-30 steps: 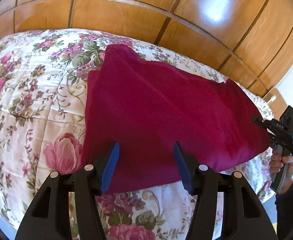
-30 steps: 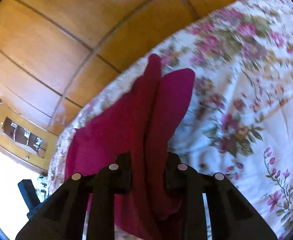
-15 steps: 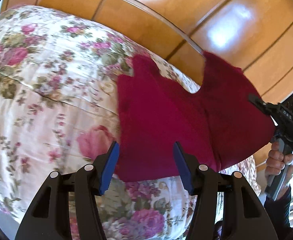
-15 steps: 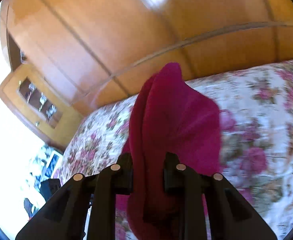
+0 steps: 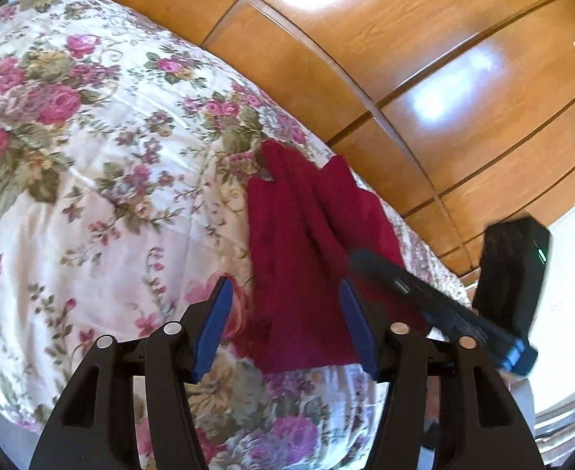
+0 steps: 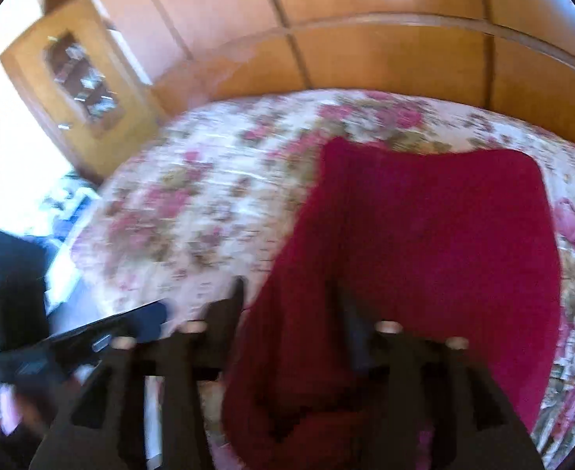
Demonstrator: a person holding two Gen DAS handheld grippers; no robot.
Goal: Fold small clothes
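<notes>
The red cloth (image 5: 307, 258) lies on the flowered bed (image 5: 91, 196), doubled over once with a ridge down its middle. The left gripper (image 5: 285, 327) hovers with jaws spread and empty. The right gripper (image 6: 291, 313) is blurred; its jaws look spread around cloth, grip uncertain. More folds and smoothing likely remain.

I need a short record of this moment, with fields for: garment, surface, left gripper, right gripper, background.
garment: dark red cloth, partly folded, lying on the bed
surface: floral bedspread
left gripper: open, blue pads either side of the cloth's near edge
right gripper: picture blurred; jaws apart, cloth between them
background: wooden panelling
</notes>
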